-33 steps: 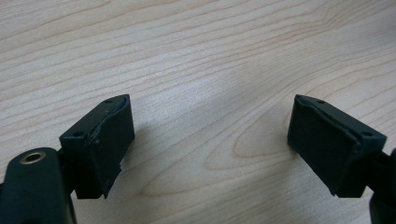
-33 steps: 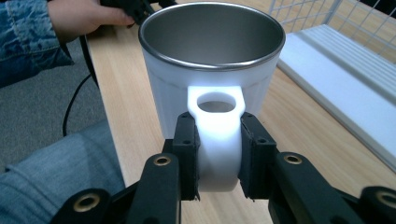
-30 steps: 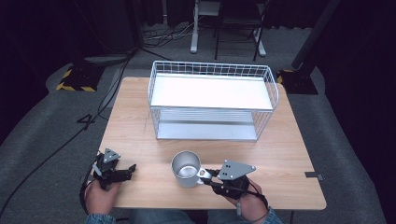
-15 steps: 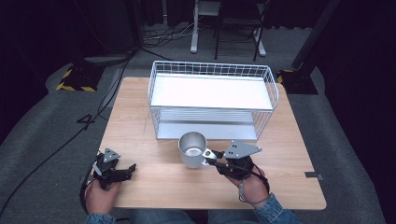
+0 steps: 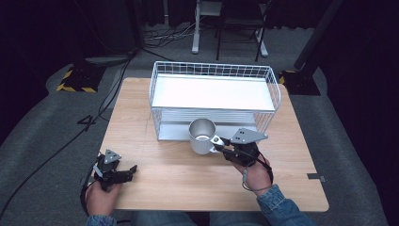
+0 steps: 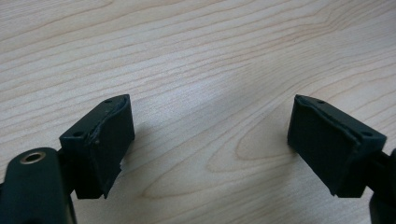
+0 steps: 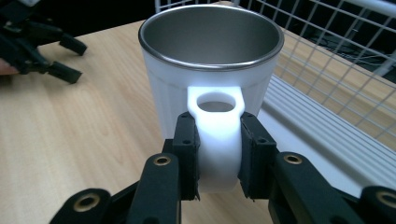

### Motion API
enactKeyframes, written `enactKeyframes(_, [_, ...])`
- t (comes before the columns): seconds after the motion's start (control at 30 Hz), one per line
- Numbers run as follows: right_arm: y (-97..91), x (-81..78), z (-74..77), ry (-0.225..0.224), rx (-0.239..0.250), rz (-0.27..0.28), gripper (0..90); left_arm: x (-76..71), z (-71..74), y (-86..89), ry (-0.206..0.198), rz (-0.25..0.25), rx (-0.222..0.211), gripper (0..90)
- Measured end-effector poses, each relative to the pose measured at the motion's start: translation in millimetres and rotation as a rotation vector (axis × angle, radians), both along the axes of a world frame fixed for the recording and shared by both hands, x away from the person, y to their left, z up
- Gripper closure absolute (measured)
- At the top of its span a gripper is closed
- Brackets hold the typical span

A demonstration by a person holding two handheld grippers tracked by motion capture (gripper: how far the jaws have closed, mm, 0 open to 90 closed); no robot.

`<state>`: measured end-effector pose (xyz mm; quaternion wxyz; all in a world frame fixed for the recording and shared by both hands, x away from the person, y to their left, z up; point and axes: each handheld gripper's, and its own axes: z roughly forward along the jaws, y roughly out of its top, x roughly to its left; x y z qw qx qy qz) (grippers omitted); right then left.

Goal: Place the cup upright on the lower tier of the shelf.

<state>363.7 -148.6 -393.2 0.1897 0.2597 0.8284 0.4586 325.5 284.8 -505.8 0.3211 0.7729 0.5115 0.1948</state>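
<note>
A white mug (image 5: 202,136) with a steel lining (image 7: 211,35) hangs upright just above the table, in front of the wire basket (image 5: 214,96). My right gripper (image 5: 220,145) is shut on the mug's white handle (image 7: 215,135), with one black pad on each side of it. At the table's near left corner, my left gripper (image 5: 129,170) rests open on the wood. Its pads (image 6: 105,140) stand wide apart with nothing between them. The left gripper (image 7: 44,44) also appears far off in the right gripper view.
The wire basket has a white top shelf (image 5: 214,92) and a slatted lower tray (image 5: 176,129), open toward me. The wooden table (image 5: 155,179) has bare room between the two hands. Cables (image 5: 56,146) and stand feet lie on the grey floor around it.
My right gripper has carried the mug away from me and a little up, from the table's near middle to just in front of the basket. The left gripper has stayed put.
</note>
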Motion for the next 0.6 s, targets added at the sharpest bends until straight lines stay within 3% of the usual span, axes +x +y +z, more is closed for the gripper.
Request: enactKeyframes(0.6, [-20.6,49.3,-9.1,0.000,0.020,-0.164,71.5,0.5,-0.1,-0.1,-0.001,0.004,0.000,15.1])
